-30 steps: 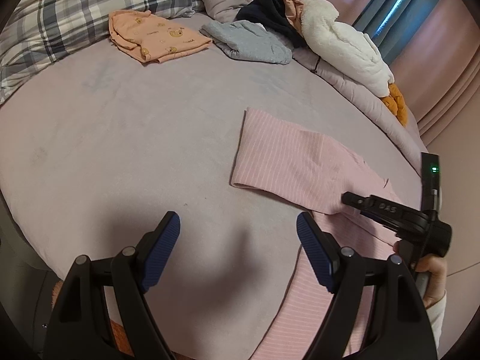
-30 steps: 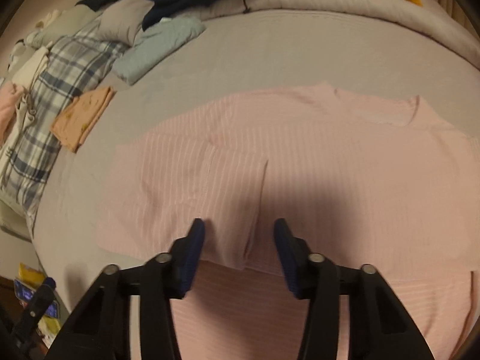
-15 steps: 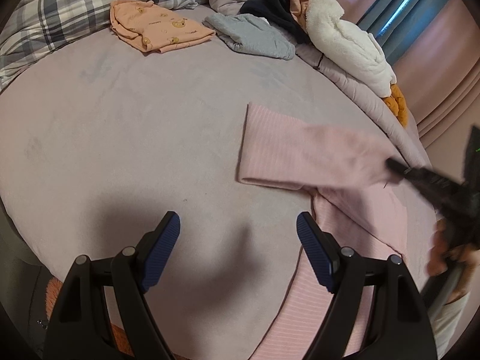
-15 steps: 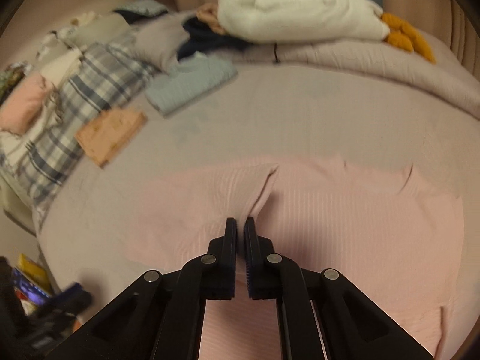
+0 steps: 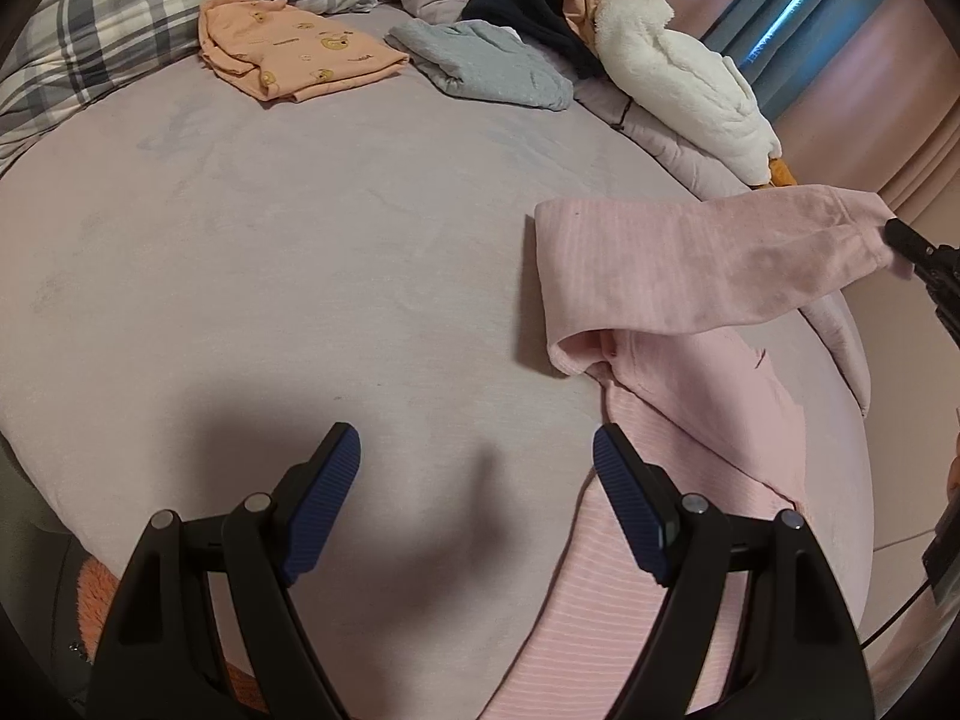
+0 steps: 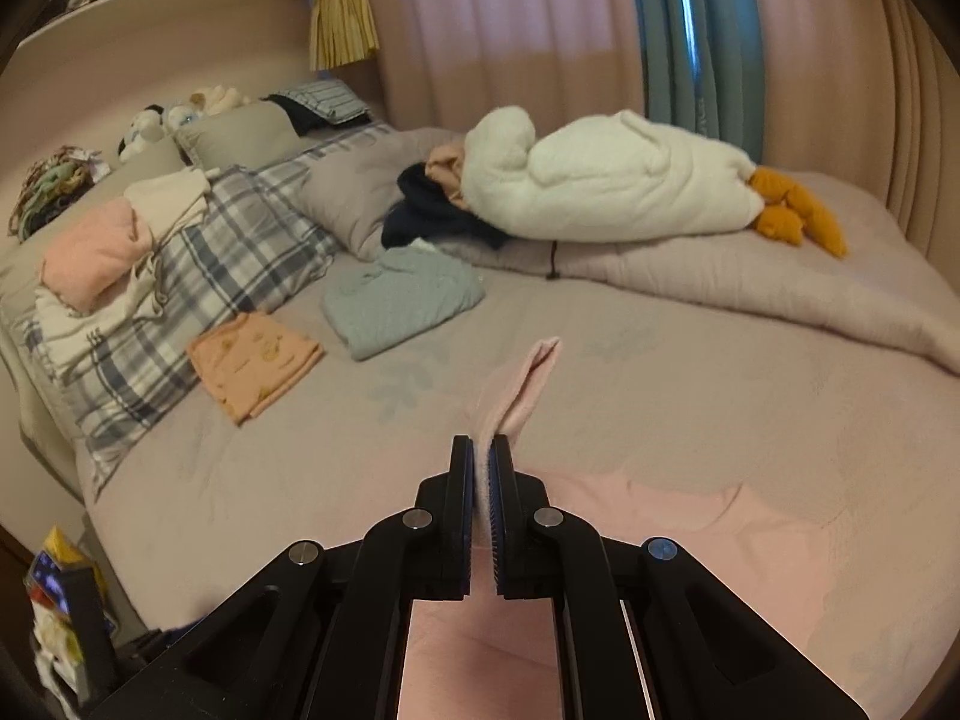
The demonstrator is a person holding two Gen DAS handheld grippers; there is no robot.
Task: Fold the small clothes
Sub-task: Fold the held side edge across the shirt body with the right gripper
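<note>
Pink top (image 5: 678,276) lies right of frame on the bed (image 5: 300,270), its sleeve lifted by the right gripper (image 6: 482,468), jaws pinched on the cuff. Left gripper (image 5: 477,462) hovers wide open, empty. Carry sleeve across body flat, keep tension, avoid bunching.

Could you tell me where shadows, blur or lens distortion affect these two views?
Left wrist view: a dark shadow falls on the bed ahead of the open left claw, and the fisheye bulges the mattress. Right wrist view: the lifted pink sleeve looks soft, and the curtains bow.
</note>
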